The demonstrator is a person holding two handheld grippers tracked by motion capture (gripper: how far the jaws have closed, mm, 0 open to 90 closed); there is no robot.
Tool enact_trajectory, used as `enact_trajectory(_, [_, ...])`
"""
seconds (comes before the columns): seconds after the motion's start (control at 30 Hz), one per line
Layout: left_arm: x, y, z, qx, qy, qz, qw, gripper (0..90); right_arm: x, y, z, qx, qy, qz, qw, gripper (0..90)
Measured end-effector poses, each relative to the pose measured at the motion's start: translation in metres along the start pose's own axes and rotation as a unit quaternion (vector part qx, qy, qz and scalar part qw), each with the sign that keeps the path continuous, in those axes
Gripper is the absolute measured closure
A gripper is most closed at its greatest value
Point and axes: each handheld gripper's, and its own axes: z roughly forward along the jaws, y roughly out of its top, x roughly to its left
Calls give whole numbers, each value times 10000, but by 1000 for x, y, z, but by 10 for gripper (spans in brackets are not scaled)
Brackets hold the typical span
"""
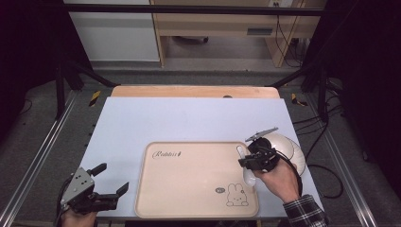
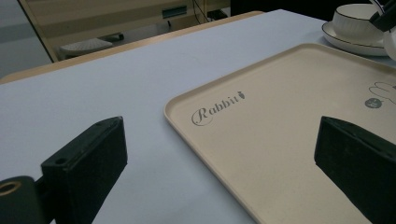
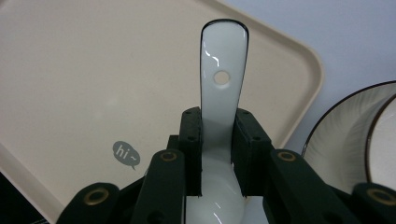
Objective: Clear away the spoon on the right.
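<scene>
A white ceramic spoon (image 3: pixel 219 93) with a dark-rimmed handle and a small hole is clamped between the pads of my right gripper (image 3: pixel 217 154). In the high view that right gripper (image 1: pixel 255 161) hangs over the right edge of the beige tray (image 1: pixel 189 189), the spoon (image 1: pixel 244 163) lying along that edge. The tray (image 2: pixel 289 140) carries a "Rabbit" word and a rabbit drawing. My left gripper (image 1: pixel 109 182) rests at the near left of the table, off the tray's left side, jaws wide apart with nothing between them (image 2: pixel 219 172).
A white bowl on a saucer (image 1: pixel 288 146) stands just right of the tray, close behind my right hand; its saucer rim (image 3: pixel 341 140) shows beside the spoon. A pale blue mat (image 1: pixel 156 120) covers the table. Dark frame rails run along both sides.
</scene>
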Motion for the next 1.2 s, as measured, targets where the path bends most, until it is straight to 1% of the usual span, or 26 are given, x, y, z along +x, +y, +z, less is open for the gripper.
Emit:
enact_trajectory(0.03, [0, 0, 0, -3, 0, -2, 10000, 21, 1, -1, 4, 27, 10, -16, 10000, 751])
enact_trajectory(0.1, [0, 0, 0, 0, 0, -3, 10000, 21, 0, -2, 5, 54, 20, -37, 10000, 751])
enact_trajectory(0.13, [0, 0, 0, 5, -1, -2, 10000, 20, 1, -3, 7, 35, 43, -38, 10000, 751])
enact_trajectory(0.2, [0, 0, 0, 6, 1, 2, 10000, 21, 1, -5, 10, 61, 24, -39, 10000, 751])
enact_trajectory(0.23, [0, 0, 0, 4, 2, 3, 10000, 21, 1, -6, 13, 55, 54, 1, 10000, 751])
enact_trajectory(0.3, [0, 0, 0, 5, 2, 4, 10000, 21, 1, -7, 14, 69, 41, -3, 10000, 751])
enact_trajectory(0.33, [0, 0, 0, 6, 2, 4, 10000, 21, 0, -8, 15, 57, 42, -28, 10000, 751])
enact_trajectory(0.37, [0, 0, 0, 9, 1, 6, 10000, 21, 1, -9, 17, 30, 34, 38, 10000, 750])
enact_trajectory(0.53, [0, 0, 0, 13, 0, 4, 10000, 21, 0, -13, 20, -26, 34, 59, 10000, 750])
enact_trajectory(0.57, [0, 0, 0, 13, 1, 6, 10000, 21, 1, -14, 22, -44, 28, 133, 9999, 749])
enact_trajectory(0.7, [0, 0, 0, 14, 2, 7, 10000, 21, 0, -17, 27, -69, 4, 75, 9999, 747])
enact_trajectory(0.73, [0, 0, 0, 16, 1, 7, 10000, 21, 0, -17, 27, -69, 4, 75, 9999, 747])
enact_trajectory(0.77, [0, 0, 0, 17, 2, 8, 10000, 21, 1, -17, 30, -61, 6, 137, 9999, 746])
enact_trajectory(0.93, [0, 0, 0, 18, 3, 9, 10000, 21, 1, -19, 32, -74, 13, 128, 9999, 740])
enact_trajectory(1.0, [0, 0, 0, 20, 5, 11, 10000, 21, 0, -19, 33, -95, 13, 121, 9999, 725])
enact_trajectory(1.13, [0, 0, 0, 21, 5, 8, 10000, 21, -2, -20, 32, -200, 24, 188, 9996, 641])
enact_trajectory(1.2, [0, 0, 0, 19, 5, 9, 10000, 21, -2, -21, 32, -224, 11, 213, 9995, 637])
